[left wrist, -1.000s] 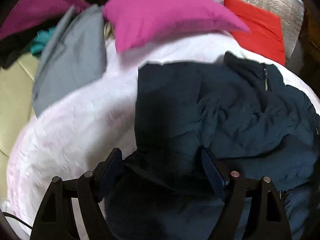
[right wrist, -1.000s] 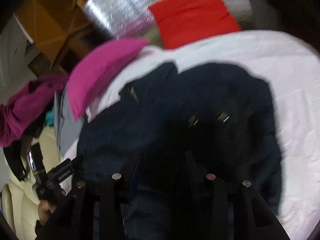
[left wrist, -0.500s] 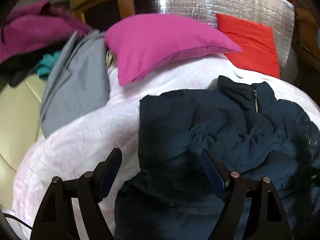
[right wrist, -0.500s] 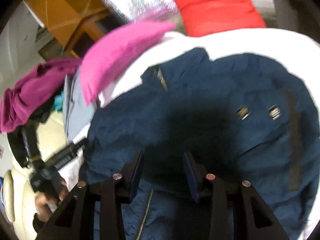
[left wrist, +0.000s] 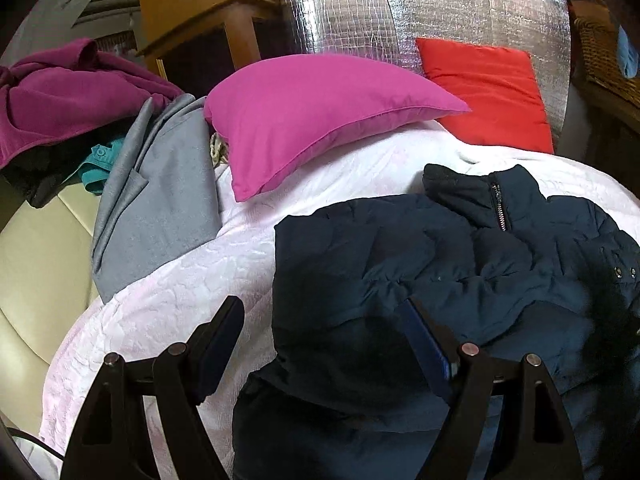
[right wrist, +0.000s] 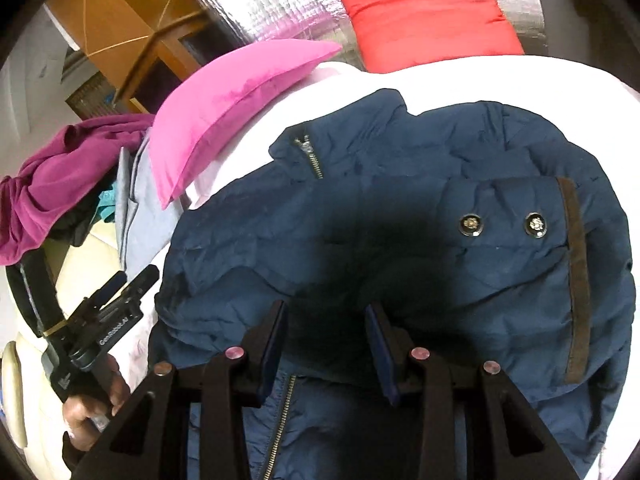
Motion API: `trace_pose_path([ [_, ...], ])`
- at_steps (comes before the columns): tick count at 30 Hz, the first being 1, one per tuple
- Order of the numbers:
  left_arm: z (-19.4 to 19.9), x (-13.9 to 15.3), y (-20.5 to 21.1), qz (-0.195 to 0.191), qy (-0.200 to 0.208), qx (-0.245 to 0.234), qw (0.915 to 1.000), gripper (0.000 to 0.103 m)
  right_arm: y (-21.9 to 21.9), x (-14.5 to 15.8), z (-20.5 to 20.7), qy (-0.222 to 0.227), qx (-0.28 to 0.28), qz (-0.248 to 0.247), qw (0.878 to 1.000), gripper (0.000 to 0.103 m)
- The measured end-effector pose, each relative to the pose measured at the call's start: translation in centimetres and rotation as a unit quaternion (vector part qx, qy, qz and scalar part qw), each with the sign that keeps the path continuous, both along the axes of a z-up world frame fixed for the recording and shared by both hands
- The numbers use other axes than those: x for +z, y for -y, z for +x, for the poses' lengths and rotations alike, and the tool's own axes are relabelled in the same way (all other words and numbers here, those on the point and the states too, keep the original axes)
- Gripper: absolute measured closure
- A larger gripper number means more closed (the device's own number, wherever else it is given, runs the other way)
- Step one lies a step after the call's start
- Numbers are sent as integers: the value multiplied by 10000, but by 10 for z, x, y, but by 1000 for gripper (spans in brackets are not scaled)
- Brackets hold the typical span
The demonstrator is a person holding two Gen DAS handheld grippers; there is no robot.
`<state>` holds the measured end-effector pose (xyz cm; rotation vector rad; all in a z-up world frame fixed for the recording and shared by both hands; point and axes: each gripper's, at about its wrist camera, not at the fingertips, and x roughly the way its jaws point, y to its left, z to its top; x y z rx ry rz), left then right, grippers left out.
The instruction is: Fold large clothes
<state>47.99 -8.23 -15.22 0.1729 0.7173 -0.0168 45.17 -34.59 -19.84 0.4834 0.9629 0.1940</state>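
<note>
Your navy jacket [right wrist: 400, 220] lies half-folded on the white bedspread [left wrist: 160, 300]. Both the left gripper [left wrist: 320, 344] and the right gripper [right wrist: 326, 344] hang released, grasping nothing (left spread wider). Take the loose hem evenly before folding.

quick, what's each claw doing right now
left claw: open, holding nothing, above the navy jacket.
right claw: partly open over the jacket; no grip visible.

We count one navy jacket [left wrist: 420, 264], two pillows, one pink [left wrist: 320, 116] and one red [left wrist: 488, 92], one grey garment [left wrist: 160, 200], one purple garment [left wrist: 60, 96], and two snap buttons [right wrist: 471, 224] on the jacket.
</note>
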Motion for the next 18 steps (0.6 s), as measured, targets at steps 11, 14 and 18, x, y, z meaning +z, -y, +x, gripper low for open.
trace_pose_path([
  [11, 14, -18, -11, -95, -391, 159, 9991, 21, 17, 2, -1, -51, -154, 100, 9998, 59],
  [14, 22, -22, -30, -311, -540, 488, 9969, 21, 51, 19, -10, 241, -624, 211, 9975, 59],
  [18, 31, -35, -43, -294, -796, 738, 9937, 21, 96, 20, -19, 197, -1106, 495, 9924, 59],
])
